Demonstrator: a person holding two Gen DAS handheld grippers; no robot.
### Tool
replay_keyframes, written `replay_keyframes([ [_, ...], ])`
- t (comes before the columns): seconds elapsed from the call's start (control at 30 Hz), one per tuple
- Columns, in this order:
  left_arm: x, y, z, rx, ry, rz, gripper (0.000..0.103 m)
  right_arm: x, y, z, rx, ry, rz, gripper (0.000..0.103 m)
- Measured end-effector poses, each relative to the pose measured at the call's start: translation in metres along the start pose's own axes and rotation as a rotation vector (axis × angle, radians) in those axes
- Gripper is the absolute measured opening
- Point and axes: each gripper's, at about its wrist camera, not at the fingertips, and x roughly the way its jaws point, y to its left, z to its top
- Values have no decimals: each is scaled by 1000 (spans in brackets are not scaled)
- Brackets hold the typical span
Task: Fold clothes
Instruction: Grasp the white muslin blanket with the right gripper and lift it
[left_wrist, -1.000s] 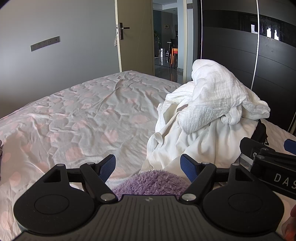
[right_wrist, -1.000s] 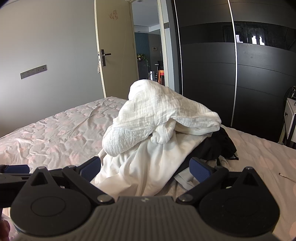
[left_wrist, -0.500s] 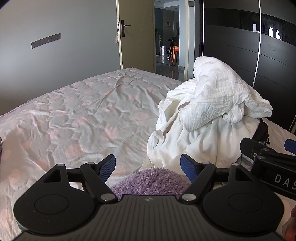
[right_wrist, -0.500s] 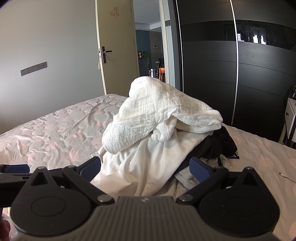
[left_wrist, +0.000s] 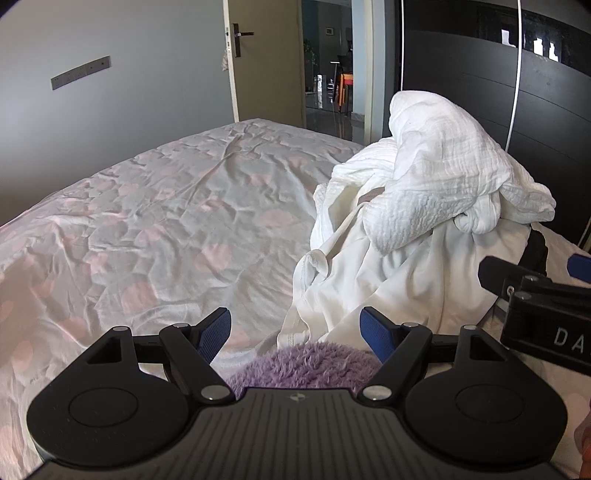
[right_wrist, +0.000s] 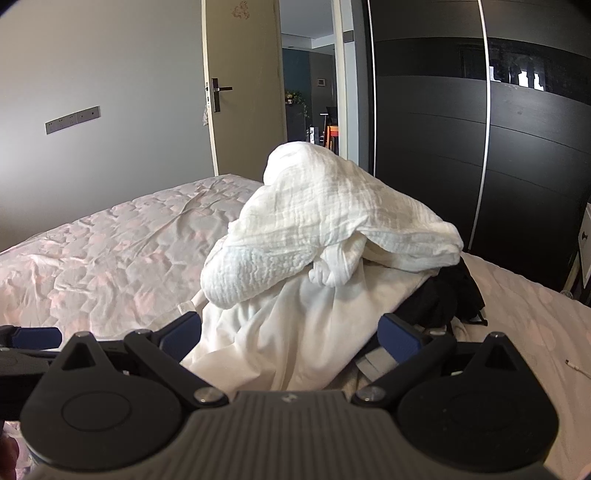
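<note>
This is a bedroom in a home. A bed (left_wrist: 184, 229) with a rumpled cover printed in pale pink dots fills most of both views, and a heap of white laundry (right_wrist: 325, 251) lies on it. Beyond the far end of the bed a beige door (right_wrist: 240, 85) with a lever handle stands open onto a hallway (left_wrist: 328, 66) where other furniture shows. To the right of the bed stands a tall black sliding wardrobe (right_wrist: 480, 140). On the grey wall left of the door sits a strip of switches (left_wrist: 80, 72).

White clothes pile (left_wrist: 417, 221) on pink-dotted bed (left_wrist: 166, 221)
</note>
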Motion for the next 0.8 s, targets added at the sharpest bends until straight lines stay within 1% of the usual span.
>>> replay_keyframes([
  [0.13,9,-1,10,23,6,4,76,14,-3,10,-20,-4,-4,102],
  [0.37,32,4,28,32,29,10,76,42,-3,30,-48,-9,-11,102],
  [0.6,52,6,43,34,51,-7,76,80,-7,58,-72,-22,-54,102],
  [0.8,67,10,52,29,73,-10,76,120,-14,78,-71,10,-89,101],
])
